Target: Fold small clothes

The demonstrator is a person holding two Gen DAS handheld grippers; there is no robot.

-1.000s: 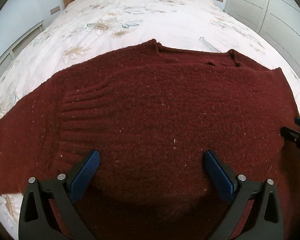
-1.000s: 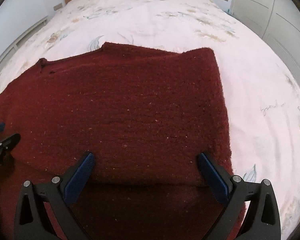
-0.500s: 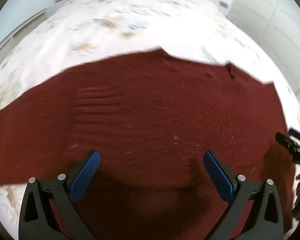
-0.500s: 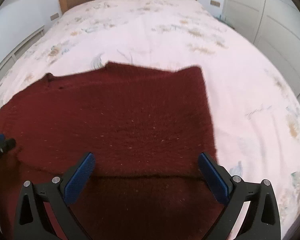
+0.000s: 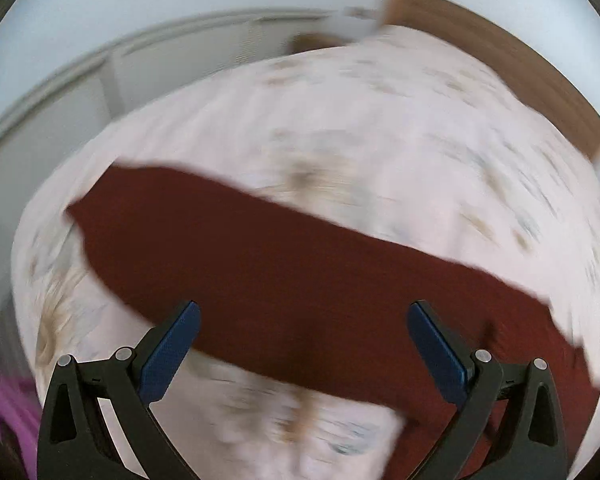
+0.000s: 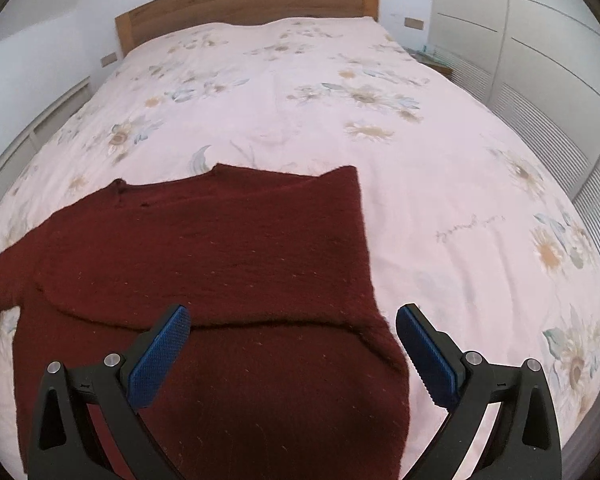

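— What was seen from the right wrist camera?

— A dark red sweater [image 6: 220, 264] was laid flat on the flowered bedspread [image 6: 440, 184], at the near end of the bed, well away from the wooden headboard [image 6: 244, 4]. Its right side had been folded over the body, so that a straight edge was formed on the right, and a fold line was seen running across just in front of the right gripper [image 6: 293, 352]. The jaws of that gripper were spread wide above the lower part of the sweater, and nothing was held between them.

— What was changed from the frames before?

— In the right view, more of the garment below the fold line was taken in than half a second earlier, and one sleeve was now seen stretching off to the left. The other gripper, visible at the left edge before, was gone from that view.

— And the left wrist camera?

— The view had been swung away from the sweater's body and was heavily blurred. A long band of the red knit [image 5: 300, 280] was seen lying across the bedspread [image 5: 380, 140]. The left gripper [image 5: 304, 352] was held over it with its jaws spread apart and empty.
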